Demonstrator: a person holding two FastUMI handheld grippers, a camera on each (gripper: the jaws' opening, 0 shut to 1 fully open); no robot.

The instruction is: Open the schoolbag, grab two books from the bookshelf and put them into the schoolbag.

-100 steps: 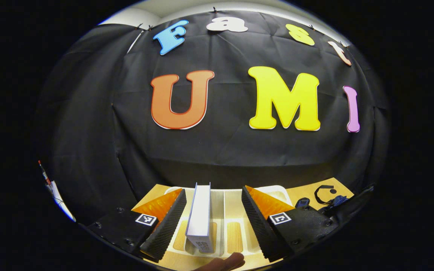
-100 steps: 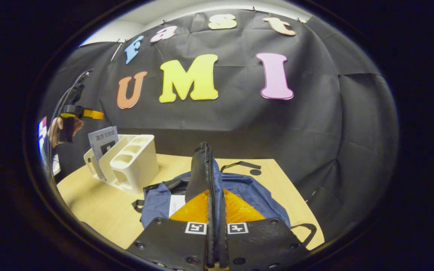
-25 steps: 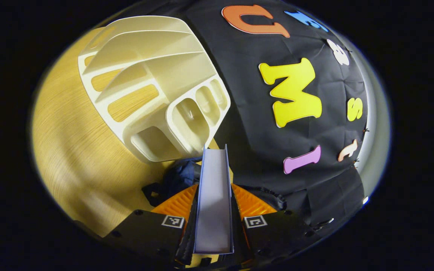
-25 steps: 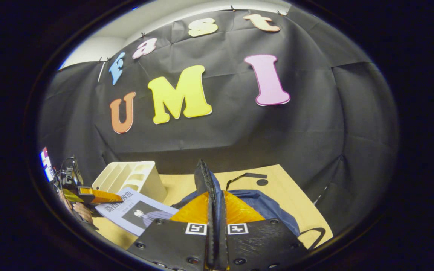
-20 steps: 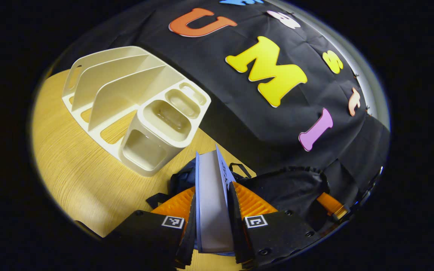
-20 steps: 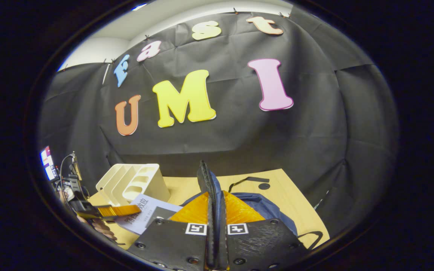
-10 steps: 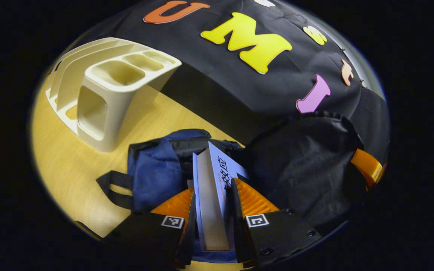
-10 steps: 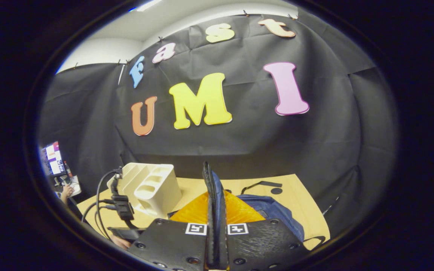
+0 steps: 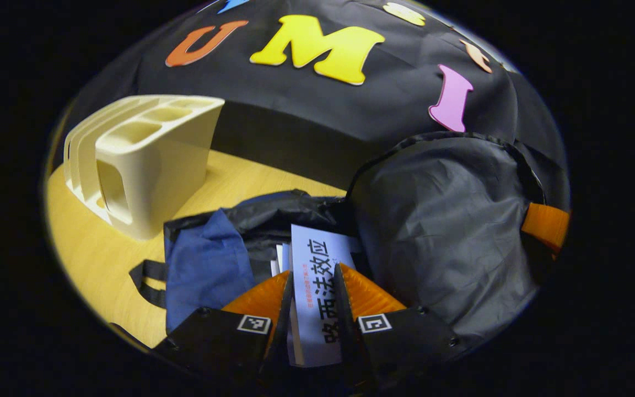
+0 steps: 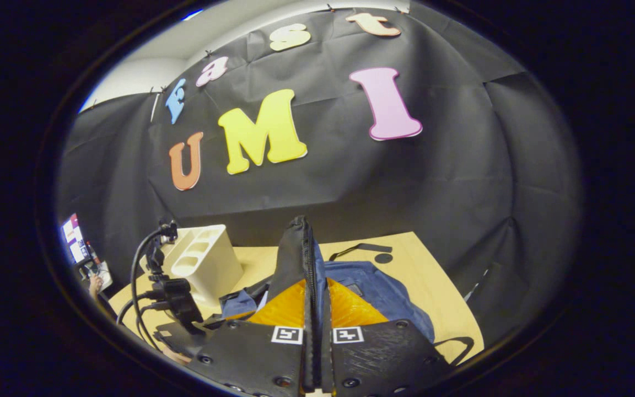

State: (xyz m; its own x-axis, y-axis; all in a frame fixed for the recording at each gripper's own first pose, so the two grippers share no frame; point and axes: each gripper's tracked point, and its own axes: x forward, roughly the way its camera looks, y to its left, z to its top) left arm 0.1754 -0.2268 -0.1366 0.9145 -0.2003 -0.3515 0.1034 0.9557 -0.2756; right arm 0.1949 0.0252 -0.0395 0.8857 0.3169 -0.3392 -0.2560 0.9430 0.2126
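The left gripper (image 9: pixel 312 286) feeds a pinched book (image 9: pixel 317 286) into the schoolbag (image 9: pixel 207 264) — its flap (image 10: pixel 302 259) clamped up by the right gripper (image 10: pixel 316 309), giving room.

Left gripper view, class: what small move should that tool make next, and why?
Probably ease the book a little deeper, then let go. The left tool grips it at the schoolbag mouth, which the right tool holds open by the flap.

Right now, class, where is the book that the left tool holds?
In the left gripper view the book sits low at centre between the left tool fingers, its far end inside the open schoolbag, right of the bookshelf.
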